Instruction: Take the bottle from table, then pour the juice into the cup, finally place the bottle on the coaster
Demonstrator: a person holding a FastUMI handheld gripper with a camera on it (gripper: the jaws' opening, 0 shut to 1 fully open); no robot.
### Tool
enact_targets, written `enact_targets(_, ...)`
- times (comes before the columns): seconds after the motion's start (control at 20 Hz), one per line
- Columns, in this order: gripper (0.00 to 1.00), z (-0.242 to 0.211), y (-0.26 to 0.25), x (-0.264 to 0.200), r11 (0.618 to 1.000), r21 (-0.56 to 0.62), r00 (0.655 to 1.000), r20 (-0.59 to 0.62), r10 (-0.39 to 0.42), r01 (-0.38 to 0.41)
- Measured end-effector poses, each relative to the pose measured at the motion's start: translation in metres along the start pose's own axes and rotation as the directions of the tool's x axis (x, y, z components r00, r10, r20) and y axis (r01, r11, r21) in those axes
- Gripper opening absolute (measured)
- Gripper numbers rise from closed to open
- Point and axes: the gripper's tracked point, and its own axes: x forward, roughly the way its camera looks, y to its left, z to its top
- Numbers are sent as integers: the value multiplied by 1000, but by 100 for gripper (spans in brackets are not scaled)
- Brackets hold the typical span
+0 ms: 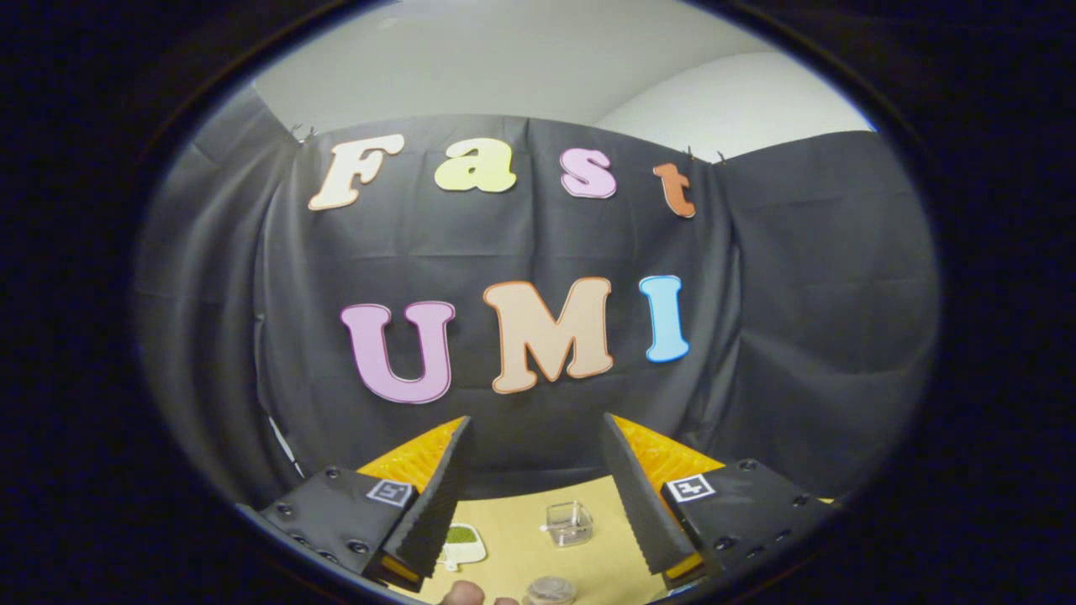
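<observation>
Bottle (551,591): only what looks like its cap/top is seen, at the near end of the counter (521,538), low between the two fingers, closer than the tips. Standing on the counter as far as can be told; body hidden, so this ID is a judgement.

Cup (569,523): clear, looks empty, set on the counter just ahead of the bottle, between the fingers and nearer the right one. No juice is seen in it.

Coaster (461,542): pale with a green patch, flat on the counter, just beside the left finger's inner edge, left of the cup. Nothing is on it.

A fingertip (462,594) of a person is seen at the near edge, just left of the bottle top; contact cannot be told.

Progress: judged at the very start. Bottle not grasped, nothing poured, coaster bare. All three steps are left: take, pour, place.

Hand-held gripper (535,424): spread wide, nothing held, both fingers clear of every object. It is held raised and roughly level, aimed at the booth wall rather than down at the counter; the tips reach past the cup and coaster. A drop and pull-back would likely be needed so the fingers can straddle the bottle.
</observation>
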Motion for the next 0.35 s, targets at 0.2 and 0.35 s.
enact_targets(0.2,93,17,-3,-3,1000,-28,1000,20,12,-11)
enact_targets(0.35,93,13,-6,-2,999,-35,999,9,34,-34)
